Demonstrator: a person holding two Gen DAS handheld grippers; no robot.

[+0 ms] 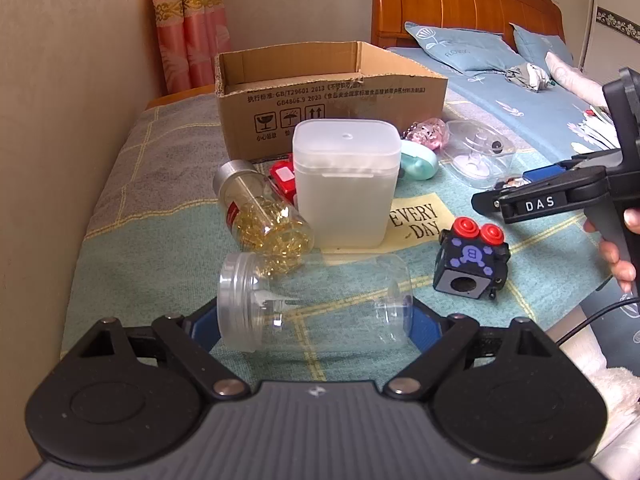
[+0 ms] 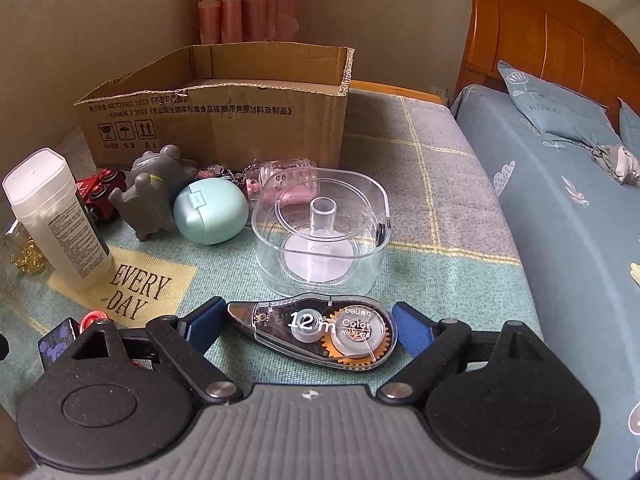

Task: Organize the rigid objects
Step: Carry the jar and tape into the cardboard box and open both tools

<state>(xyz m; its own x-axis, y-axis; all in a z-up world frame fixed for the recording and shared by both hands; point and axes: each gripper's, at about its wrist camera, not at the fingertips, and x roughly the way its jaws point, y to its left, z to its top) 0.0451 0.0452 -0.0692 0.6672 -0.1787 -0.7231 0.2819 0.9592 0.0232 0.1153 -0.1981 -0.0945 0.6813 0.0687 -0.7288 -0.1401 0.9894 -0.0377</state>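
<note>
Clear plastic fills the gap of your left tongs (image 1: 316, 320): an empty jar (image 1: 312, 300) lies on its side across them, lid end toward the left blue pad (image 1: 200, 320), base toward the right one. Whether the pads press on it you cannot tell from this view; the tongs stand wide, with the jar's ends at or just inside the pads.

Just beyond the jar, away from those tongs, lie a bottle of yellow capsules (image 1: 264, 208) on its side and an upright frosted box (image 1: 346, 180). Off to the right of the tongs sits a black cube with red buttons (image 1: 472, 260). Farthest ahead stands the open cardboard box (image 1: 328, 92).

Your right tongs (image 2: 308, 330) straddle a correction tape (image 2: 320, 330) lying flat on the patterned cloth (image 2: 440, 184). Its broad end sits just beside the right pad (image 2: 412, 328), its narrow tip near the left pad, and a sliver of cloth shows at either end, so the tongs stand apart, not clamped. Straight ahead of them is a clear tape holder (image 2: 320, 232); further left, a mint egg-shaped case (image 2: 210, 210) and a grey toy (image 2: 154, 188). In the left view your hand (image 1: 616, 248) grips the right tool's handle.
</note>
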